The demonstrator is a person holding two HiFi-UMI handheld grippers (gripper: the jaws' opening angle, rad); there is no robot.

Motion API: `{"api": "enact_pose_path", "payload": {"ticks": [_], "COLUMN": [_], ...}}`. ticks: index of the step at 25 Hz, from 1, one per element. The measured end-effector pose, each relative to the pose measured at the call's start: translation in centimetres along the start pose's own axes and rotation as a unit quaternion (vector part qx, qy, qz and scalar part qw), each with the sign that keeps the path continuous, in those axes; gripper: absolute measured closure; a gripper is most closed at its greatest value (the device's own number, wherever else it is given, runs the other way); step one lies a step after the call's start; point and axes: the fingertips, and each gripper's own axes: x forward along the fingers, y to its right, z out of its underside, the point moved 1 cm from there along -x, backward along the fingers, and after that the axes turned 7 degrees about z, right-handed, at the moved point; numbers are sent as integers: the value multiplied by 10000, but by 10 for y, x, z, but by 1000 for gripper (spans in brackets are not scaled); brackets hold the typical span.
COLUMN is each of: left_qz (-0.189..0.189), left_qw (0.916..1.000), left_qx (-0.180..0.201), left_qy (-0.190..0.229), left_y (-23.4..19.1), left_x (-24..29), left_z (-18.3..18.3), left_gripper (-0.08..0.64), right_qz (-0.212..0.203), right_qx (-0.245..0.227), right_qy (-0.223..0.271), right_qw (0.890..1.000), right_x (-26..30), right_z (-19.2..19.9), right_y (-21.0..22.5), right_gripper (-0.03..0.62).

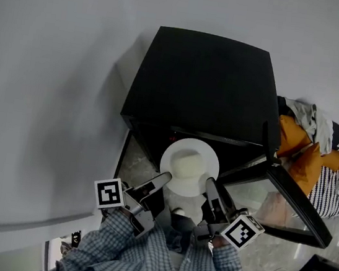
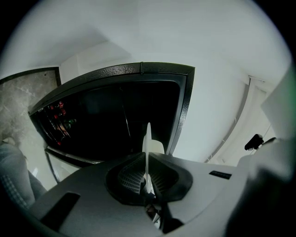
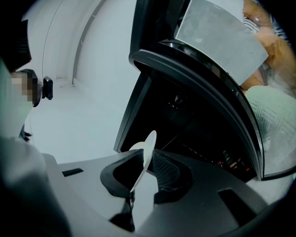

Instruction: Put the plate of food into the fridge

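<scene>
Jaws of the left gripper (image 1: 161, 182) and right gripper (image 1: 210, 185) are clamped on opposite rims of the plate (image 1: 207, 159), held with its food (image 1: 185, 164) at the open front of the black fridge (image 1: 202, 80). A slipping grip or uneven push could likely tip the food off, or knock the rim against the frame or open door (image 1: 291, 202). Marbled floor (image 1: 129, 160) lies below, with a white wall (image 1: 45, 83) left and heaped clothes (image 1: 308, 151) right.

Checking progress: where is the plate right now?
Centre of the head view: the plate is held between the left gripper and right gripper, at the open fridge.
</scene>
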Motion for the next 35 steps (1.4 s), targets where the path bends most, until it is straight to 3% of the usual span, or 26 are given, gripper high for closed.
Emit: {"api": "enact_pose_path", "payload": {"ticks": [4,18,30,35], "left_qz": [-3,-127,38,58], "left_qw": [9999,9995,9999,9999], "left_qx": [60,-66,-30,-128], "left_qy": [-99,-294,-105,49], "left_y": [0,-15,-39,-46], "left_x": [4,26,51,55], "left_z": [-7,-39,-62,-65], "left_gripper": [541,541,541,541], "right_qz": [205,496,870,1177], "right_qx": [-155,36,-142,-458], "right_qy": [-23,307,721,777], "right_qw": [9997,9983,9935,9889], "right_x": [6,36,69,78], "right_z": [0,-11,-27,-29], "right_y": [0,12,35,40], "right_gripper": [528,528,528,528]}}
